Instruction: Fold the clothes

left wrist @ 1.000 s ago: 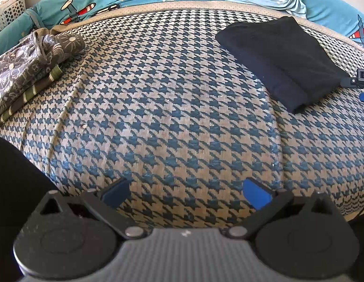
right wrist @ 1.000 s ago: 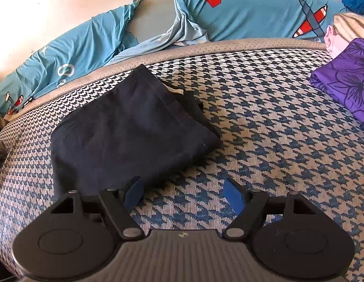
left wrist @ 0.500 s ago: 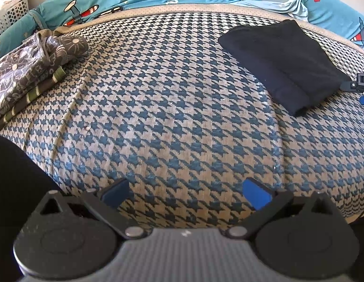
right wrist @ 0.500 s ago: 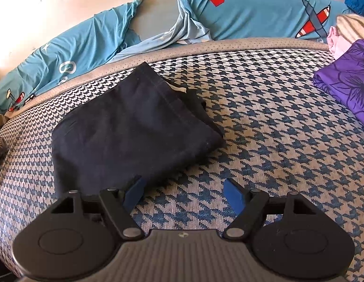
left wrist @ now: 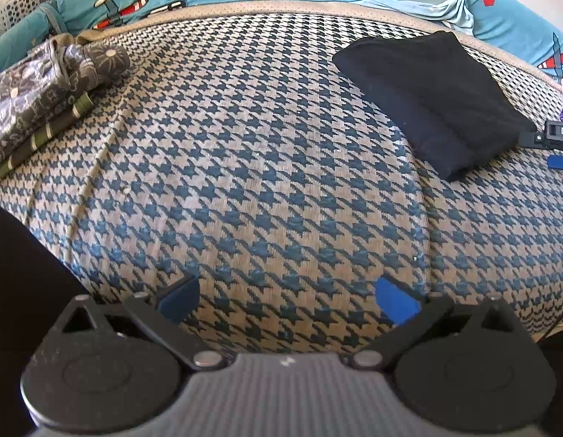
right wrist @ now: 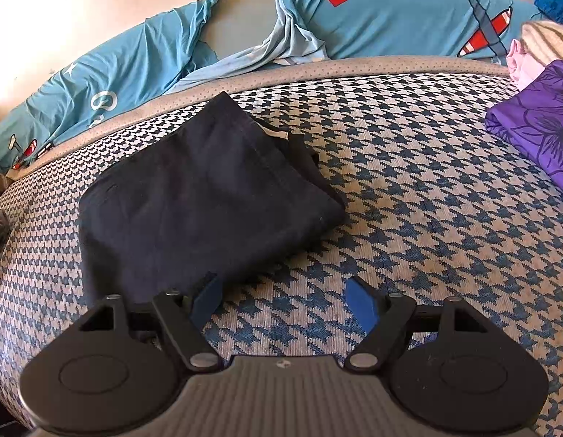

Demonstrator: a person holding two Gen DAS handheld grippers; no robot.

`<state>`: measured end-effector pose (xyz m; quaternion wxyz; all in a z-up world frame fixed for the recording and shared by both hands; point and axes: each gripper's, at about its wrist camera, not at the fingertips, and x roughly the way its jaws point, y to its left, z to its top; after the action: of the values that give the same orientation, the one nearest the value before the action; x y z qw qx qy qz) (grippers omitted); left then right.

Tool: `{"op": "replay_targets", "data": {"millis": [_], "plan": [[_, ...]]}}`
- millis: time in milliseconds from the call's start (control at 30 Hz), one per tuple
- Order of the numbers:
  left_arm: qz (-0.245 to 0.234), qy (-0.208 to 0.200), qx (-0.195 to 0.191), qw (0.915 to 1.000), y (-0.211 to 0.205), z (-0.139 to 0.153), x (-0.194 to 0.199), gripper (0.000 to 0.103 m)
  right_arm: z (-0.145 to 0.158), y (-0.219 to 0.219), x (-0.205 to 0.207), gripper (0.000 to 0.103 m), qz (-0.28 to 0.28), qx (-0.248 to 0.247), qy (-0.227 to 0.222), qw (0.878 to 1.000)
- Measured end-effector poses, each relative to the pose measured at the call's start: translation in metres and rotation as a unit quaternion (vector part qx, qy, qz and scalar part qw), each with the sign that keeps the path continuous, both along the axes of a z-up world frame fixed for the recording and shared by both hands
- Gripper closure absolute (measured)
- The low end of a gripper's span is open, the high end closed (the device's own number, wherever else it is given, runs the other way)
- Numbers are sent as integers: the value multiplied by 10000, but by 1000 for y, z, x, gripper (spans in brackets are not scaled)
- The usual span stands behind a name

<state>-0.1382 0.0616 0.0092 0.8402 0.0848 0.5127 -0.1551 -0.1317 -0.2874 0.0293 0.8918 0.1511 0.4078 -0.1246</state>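
Fingers of both grippers stand spread with nothing between them: the left gripper (left wrist: 286, 296) hovers over bare houndstooth-patterned blue and beige bed cover (left wrist: 245, 182), and the right gripper (right wrist: 285, 302) hangs just at the near edge of the folded dark navy garment (right wrist: 201, 204), its left pad over the cloth's hem without pressing on it. The garment lies flat in a neat rectangle toward the far side of the cover, which suggests its folding is finished and the hands are free for the next piece. Left of the open stretch, in the left wrist view, sits a stack of folded grey floral and striped clothes (left wrist: 44, 94), likely the done pile. On the right, in the right wrist view, a purple flower-printed cloth (right wrist: 536, 127) lies with pink and striped pieces behind it, probably waiting their turn. Nothing blocks either gripper. Beyond the cover's beige edge runs turquoise bedding printed with red aeroplanes (right wrist: 408, 18), and a white perforated basket (left wrist: 12, 3) shows at the far left.
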Motion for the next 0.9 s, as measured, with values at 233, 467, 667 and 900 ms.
{"op": "replay_targets", "data": {"millis": [233,467,667,900], "plan": [[-1,58,-30,10000,0,-3,0,0,0,1,1,28,31,-11,5,10000],[-16,161,-114,9998,1,-5,1,0,0,2,1,28,37,-19,0,10000],[-40,195,-139,9997,0,-8,1,0,0,2,2,28,54,-24,10,10000],[-17,248,-136,9996,2,-13,4,0,-1,4,4,28,72,-47,36,10000]]}}
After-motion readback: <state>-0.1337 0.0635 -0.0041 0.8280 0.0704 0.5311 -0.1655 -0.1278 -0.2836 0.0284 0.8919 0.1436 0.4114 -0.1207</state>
